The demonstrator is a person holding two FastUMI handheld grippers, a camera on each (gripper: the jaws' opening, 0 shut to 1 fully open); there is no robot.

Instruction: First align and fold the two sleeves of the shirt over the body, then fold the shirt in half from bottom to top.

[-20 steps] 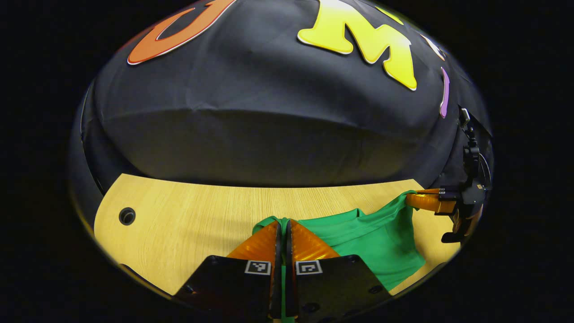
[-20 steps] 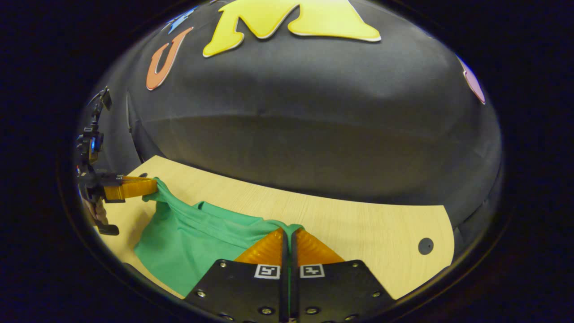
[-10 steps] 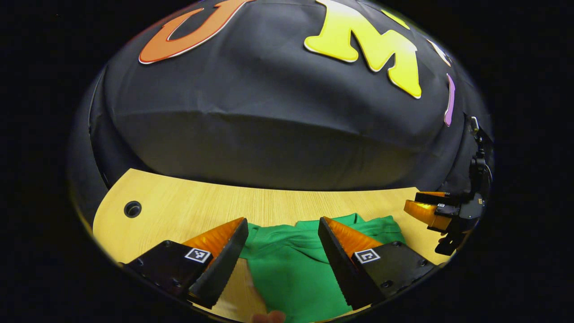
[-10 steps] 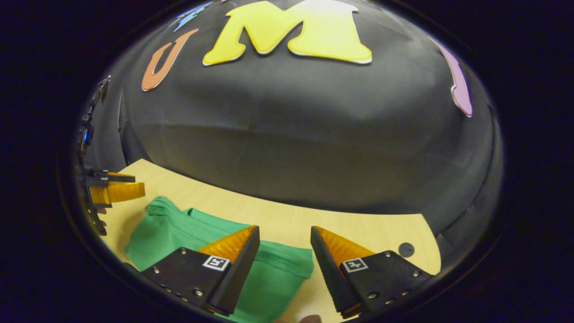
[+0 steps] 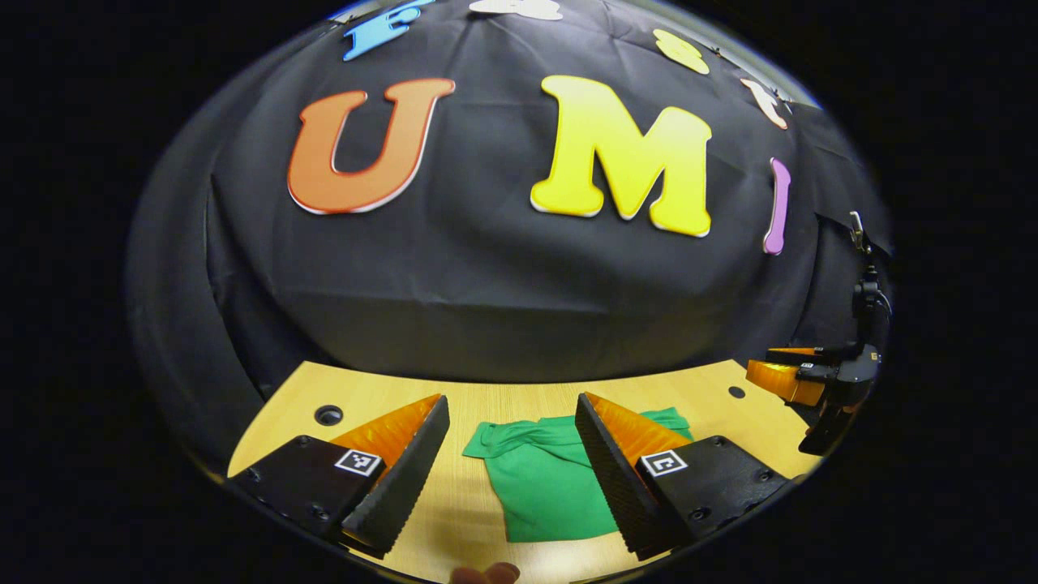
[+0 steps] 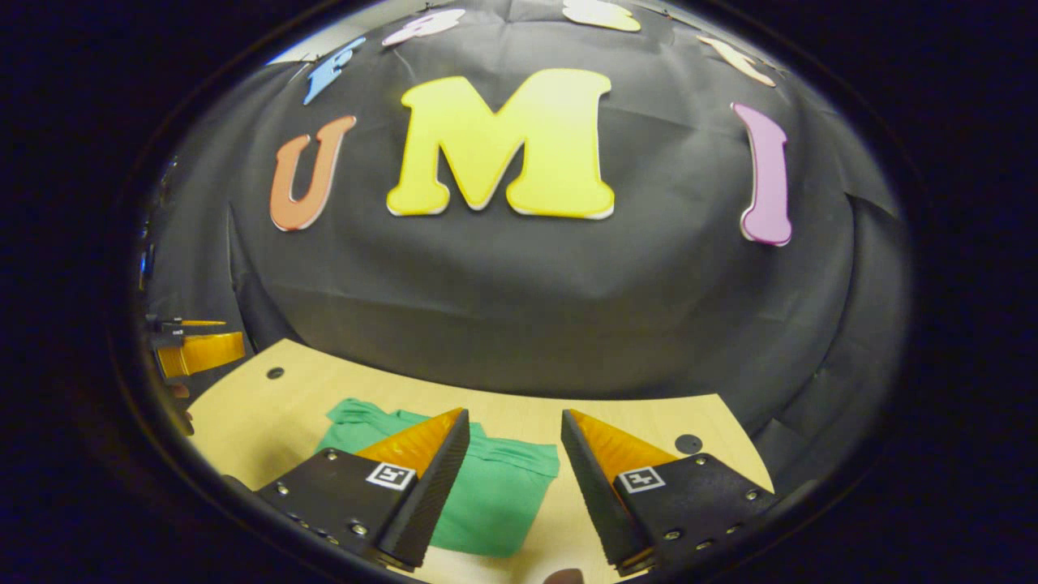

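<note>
on the light wooden table (image 5: pixel 454 519), lay the green shirt (image 5: pixel 543 487) folded into a compact, roughly rectangular bundle, flat on the surface, with a bunched edge along its far side. seen in the left gripper view between and beyond the two fingers, partly hidden behind the right-hand finger (image 5: pixel 604 454). seen in the right gripper view as well (image 6: pixel 486 499), to the left of centre, partly covered by the left-hand finger (image 6: pixel 430 470). touched by neither gripper; left free on the table.

held above the near edge of the table, the left gripper (image 5: pixel 512 462), jaws spread wide with nothing between them. held likewise, the right gripper (image 6: pixel 512 474), jaws spread wide and empty. caught again at the right edge of the left gripper view (image 5: pixel 791 377), raised over the table's right end, well apart from the shirt. caught at the left edge of the right gripper view, the left gripper (image 6: pixel 199 349), off past the table's left end.

marked by small round holes (image 5: pixel 328 415) near the far corners of the table.
</note>
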